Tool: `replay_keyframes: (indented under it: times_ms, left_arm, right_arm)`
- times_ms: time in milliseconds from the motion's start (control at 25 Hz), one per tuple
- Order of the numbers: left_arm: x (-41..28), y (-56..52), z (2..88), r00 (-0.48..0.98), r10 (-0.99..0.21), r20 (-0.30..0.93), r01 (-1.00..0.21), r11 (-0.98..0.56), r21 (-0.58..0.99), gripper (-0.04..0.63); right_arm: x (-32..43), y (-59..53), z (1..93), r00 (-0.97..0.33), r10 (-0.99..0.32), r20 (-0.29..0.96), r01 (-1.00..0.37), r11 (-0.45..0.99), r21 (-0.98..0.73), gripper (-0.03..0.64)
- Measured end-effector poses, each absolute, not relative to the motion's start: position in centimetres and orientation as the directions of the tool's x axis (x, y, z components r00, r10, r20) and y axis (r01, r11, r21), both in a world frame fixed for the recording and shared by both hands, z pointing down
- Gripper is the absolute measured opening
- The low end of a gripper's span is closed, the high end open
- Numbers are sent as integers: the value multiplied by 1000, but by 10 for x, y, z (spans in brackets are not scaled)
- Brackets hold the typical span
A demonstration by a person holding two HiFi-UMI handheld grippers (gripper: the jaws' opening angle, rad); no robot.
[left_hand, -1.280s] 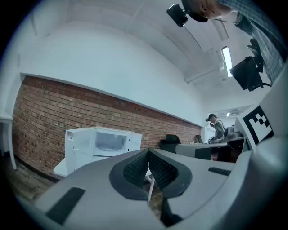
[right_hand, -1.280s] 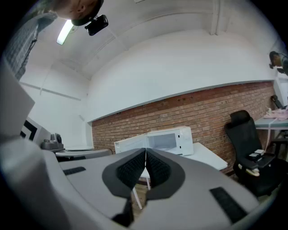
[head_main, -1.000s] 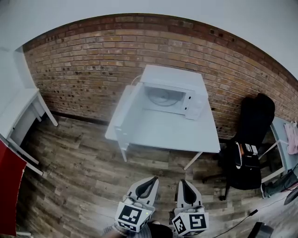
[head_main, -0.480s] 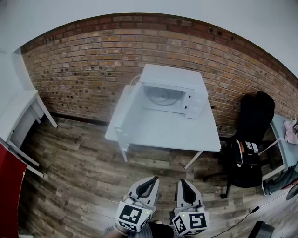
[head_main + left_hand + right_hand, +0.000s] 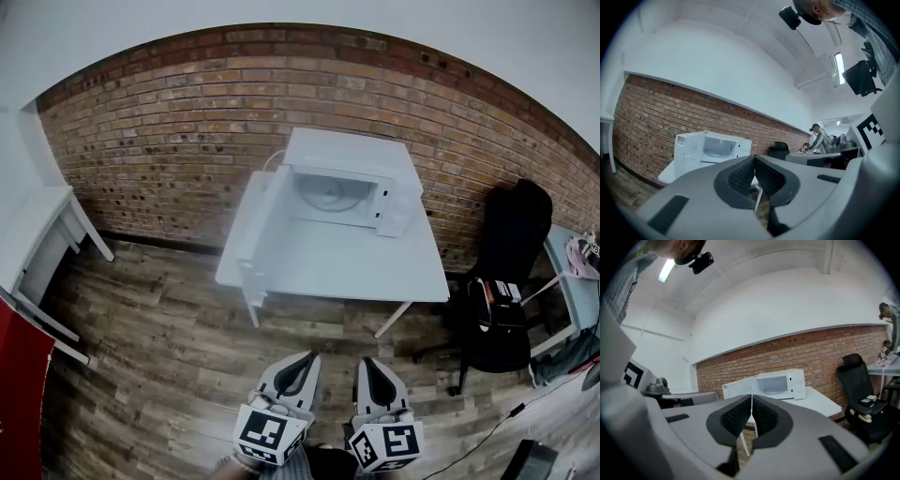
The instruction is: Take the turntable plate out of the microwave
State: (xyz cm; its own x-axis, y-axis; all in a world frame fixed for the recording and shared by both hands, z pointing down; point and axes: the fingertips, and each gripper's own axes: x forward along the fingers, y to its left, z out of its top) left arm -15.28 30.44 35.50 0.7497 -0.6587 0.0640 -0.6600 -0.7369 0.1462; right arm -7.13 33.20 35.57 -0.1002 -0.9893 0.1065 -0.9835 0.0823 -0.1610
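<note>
We see the turntable plate point(image 5: 330, 194), a round, clear glass disc, lying flat inside the cavity of the boxy white microwave point(image 5: 347, 187), and nothing else shows in there. The microwave's door point(image 5: 738, 387) hangs open on its 9 o'clock side. The oven stands toward the back of a smooth white rectangular worktop point(image 5: 337, 267), which is pushed against a rough red brick wall point(image 5: 187, 122). The floor point(image 5: 159, 328) is grey-brown wood planking. A black padded office chair point(image 5: 511, 272) sits at 3 o'clock from the worktop. Our left gripper point(image 5: 307, 361) and right gripper point(image 5: 369, 365) are side by side at 6 o'clock in the head view, well apart from the worktop and pointing toward the microwave at 12 o'clock. Both are smooth grey plastic shells with black dimpled pads point(image 5: 740, 176). In each gripper view the jaws meet along a thin line, closed with nothing between them.
</note>
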Motion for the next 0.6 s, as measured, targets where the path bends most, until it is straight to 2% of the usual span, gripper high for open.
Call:
replay_keyframes:
  times_ms: [600]
  left_arm:
    - [-191, 292, 357, 778, -625, 63, -628, -771, 105, 5]
  right_arm:
    - [-111, 328, 355, -55, -994, 98, -989, 41, -142, 20]
